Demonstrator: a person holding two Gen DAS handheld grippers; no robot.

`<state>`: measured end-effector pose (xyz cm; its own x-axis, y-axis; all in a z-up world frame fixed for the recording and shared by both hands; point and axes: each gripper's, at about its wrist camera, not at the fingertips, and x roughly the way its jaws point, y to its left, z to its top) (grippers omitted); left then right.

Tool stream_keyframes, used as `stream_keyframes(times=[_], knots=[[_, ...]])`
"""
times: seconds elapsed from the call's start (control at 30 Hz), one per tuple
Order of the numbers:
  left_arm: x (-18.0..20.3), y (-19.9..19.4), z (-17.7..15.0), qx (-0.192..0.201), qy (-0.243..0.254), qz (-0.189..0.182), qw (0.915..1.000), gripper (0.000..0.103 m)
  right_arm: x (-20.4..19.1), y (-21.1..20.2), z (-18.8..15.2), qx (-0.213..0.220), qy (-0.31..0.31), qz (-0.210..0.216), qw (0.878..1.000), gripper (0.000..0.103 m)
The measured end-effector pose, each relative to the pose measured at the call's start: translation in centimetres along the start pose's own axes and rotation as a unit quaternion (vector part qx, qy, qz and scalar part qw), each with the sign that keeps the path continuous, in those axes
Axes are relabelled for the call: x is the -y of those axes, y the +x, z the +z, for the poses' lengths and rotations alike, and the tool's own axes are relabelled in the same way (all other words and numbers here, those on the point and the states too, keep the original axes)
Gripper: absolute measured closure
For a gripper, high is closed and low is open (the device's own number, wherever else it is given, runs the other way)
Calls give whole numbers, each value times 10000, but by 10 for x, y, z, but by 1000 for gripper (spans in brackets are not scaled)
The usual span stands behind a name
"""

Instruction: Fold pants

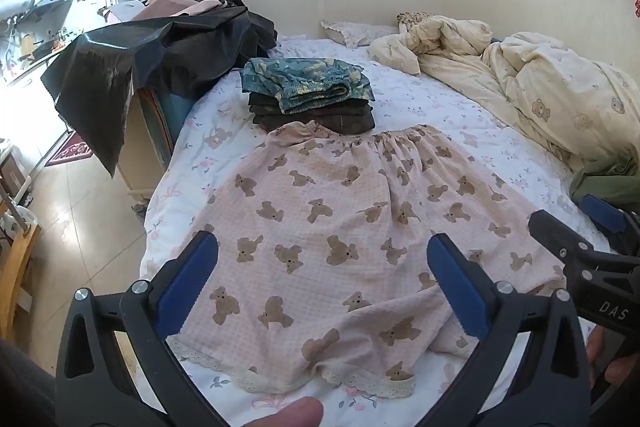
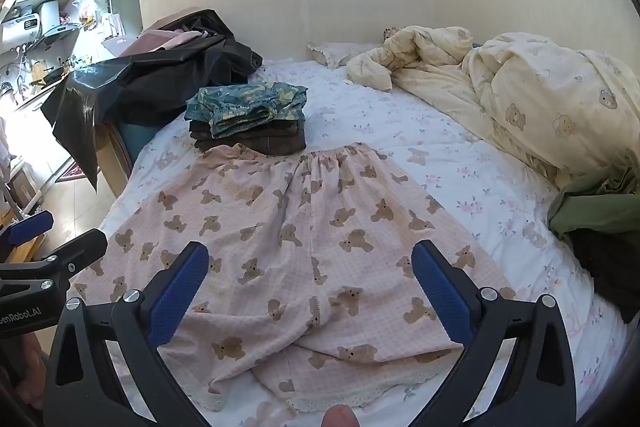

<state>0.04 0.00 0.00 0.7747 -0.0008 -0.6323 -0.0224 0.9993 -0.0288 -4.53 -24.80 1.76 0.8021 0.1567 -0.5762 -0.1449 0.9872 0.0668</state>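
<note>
Pink pants with brown bear print (image 1: 340,227) lie flat on the bed, waistband far, lace hems toward me; they also show in the right wrist view (image 2: 304,239). My left gripper (image 1: 322,255) is open and empty, hovering above the left leg near its hem. My right gripper (image 2: 310,263) is open and empty above the right leg near its hem. The right gripper also shows at the right edge of the left wrist view (image 1: 572,219), and the left gripper at the left edge of the right wrist view (image 2: 60,239).
A stack of folded clothes (image 1: 308,95) sits just beyond the waistband. A cream quilt (image 1: 540,91) is bunched at the right, with green and dark garments (image 2: 600,223) beside it. A black cover (image 1: 152,59) drapes over furniture at the bed's left edge. The floor (image 1: 80,219) lies left.
</note>
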Motion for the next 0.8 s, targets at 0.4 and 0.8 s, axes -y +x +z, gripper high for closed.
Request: stream_keyframes(times=[0.4,0.8], knots=[[-1,3,1,-3,6,7,10000,0,0,0,0,-7,8,-1,10000,0],[-1,3,1,-6,4,1,10000,0,0,1,-1,-10,12,4,10000,0]])
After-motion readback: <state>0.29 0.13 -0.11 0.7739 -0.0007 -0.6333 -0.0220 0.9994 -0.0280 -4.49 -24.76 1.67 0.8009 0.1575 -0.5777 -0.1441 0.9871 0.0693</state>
